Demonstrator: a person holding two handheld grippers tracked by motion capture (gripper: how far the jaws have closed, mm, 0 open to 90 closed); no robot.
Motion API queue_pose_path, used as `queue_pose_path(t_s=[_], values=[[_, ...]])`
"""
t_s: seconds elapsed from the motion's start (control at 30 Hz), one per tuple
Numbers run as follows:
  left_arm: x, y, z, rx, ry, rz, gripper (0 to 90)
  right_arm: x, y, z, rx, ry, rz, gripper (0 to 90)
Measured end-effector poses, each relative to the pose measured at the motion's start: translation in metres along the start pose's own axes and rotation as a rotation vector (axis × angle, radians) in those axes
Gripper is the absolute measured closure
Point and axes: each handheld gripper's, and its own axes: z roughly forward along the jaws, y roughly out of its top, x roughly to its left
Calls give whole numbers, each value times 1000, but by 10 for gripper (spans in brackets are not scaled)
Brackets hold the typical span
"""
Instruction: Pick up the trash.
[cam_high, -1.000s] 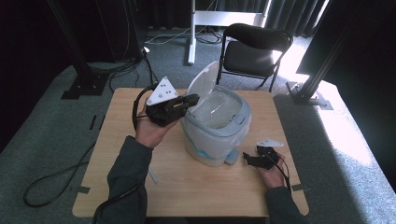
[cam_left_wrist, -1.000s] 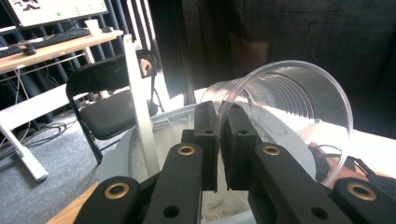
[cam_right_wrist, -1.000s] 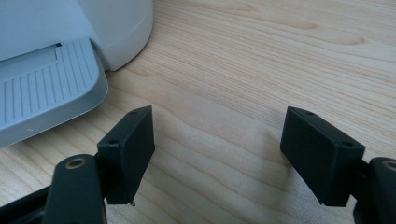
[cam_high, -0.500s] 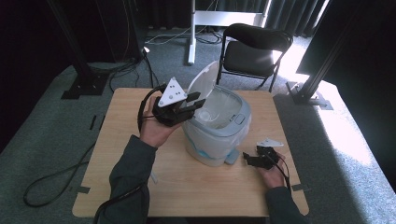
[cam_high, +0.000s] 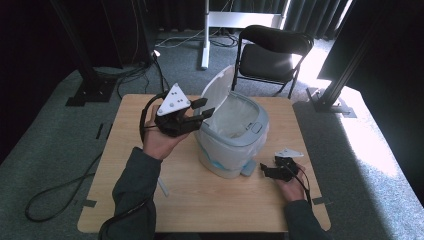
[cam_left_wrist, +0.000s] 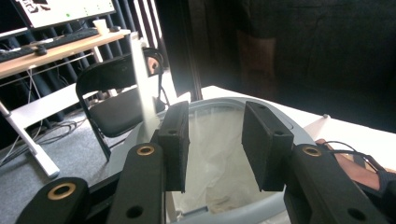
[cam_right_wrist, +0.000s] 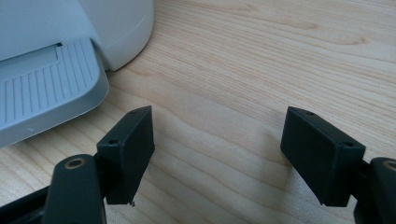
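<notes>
Near the table's (cam_high: 150, 210) front right corner, the right gripper (cam_high: 270, 171) rests low on the wood, jaws spread wide and empty, just beside the pedal (cam_right_wrist: 44, 84) of the pedal bin (cam_high: 235, 142). The bin stands mid-table, lid (cam_high: 214, 95) raised. Farther back, the left gripper (cam_high: 204, 109) hovers at the bin's rim, jaws just opened, nothing between them.

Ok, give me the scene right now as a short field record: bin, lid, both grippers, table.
bin: pale grey plastic pedal bin with a white liner, mid-table
lid: white lid raised, upright at the bin's far-left rim
left gripper: left gripper held above the bin's left rim, jaws just been opening, nothing between them
right gripper: right gripper low on the table beside the bin's grey foot pedal, jaws wide, empty
table: light wooden table
</notes>
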Motion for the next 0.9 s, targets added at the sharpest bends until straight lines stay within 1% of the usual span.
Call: queue_pose_path(t_s=[0.1,0.27,0.47,0.67,0.8,0.9], values=[[2,-4,-4,2,9,-8,614,0,0,0,0,0,0,250],[8,-13,-10,0,25,-45,607,0,0,0,0,0,0,250],[17,-27,-18,14,54,-85,603,0,0,0,0,0,0,250],[25,-40,-25,24,78,-114,603,0,0,0,0,0,-1,250],[29,-49,-29,30,89,-140,603,0,0,0,0,0,-1,250],[32,-55,-31,39,95,-149,603,0,0,0,0,0,0,250]])
